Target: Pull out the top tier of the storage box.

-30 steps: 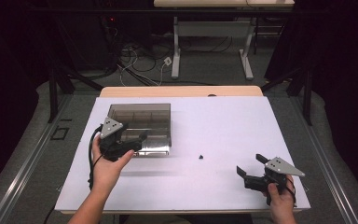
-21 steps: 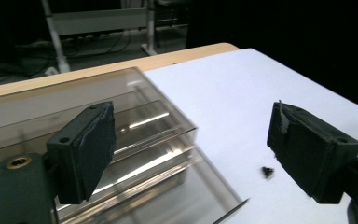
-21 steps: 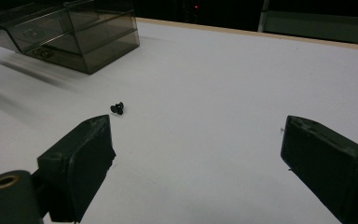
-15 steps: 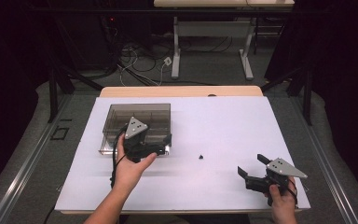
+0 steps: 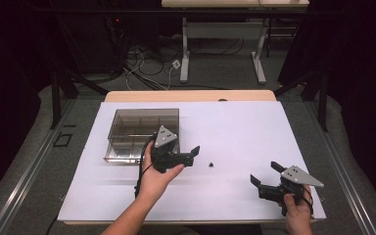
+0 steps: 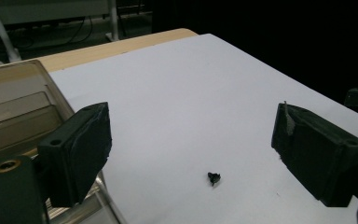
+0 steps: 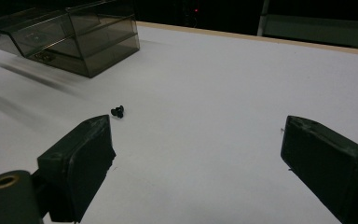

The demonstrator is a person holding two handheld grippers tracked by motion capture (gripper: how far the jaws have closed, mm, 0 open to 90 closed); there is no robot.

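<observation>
A white table [image 5: 235,122] with a wooden far edge is standing in a dark room, grey floor around it, cables [image 5: 147,58] tangling on the floor behind and a second desk's white legs [image 5: 223,46] rising beyond. Two grippers are working over it, one in each of the person's hands. One clear, smoky compartment box [image 5: 142,128] is sitting on the table's left half; whether its compartments are holding anything cannot be told. One small black screw [image 5: 210,164] is lying alone on the bare white surface near the middle, just right of the box. The left gripper [image 5: 192,154] is hovering beside the box's near right corner, its jaws standing wide apart with nothing between them, pointing toward the screw. The right gripper [image 5: 265,174] is resting near the table's front right edge, well apart from the screw, jaws likewise spread and holding nothing.
</observation>
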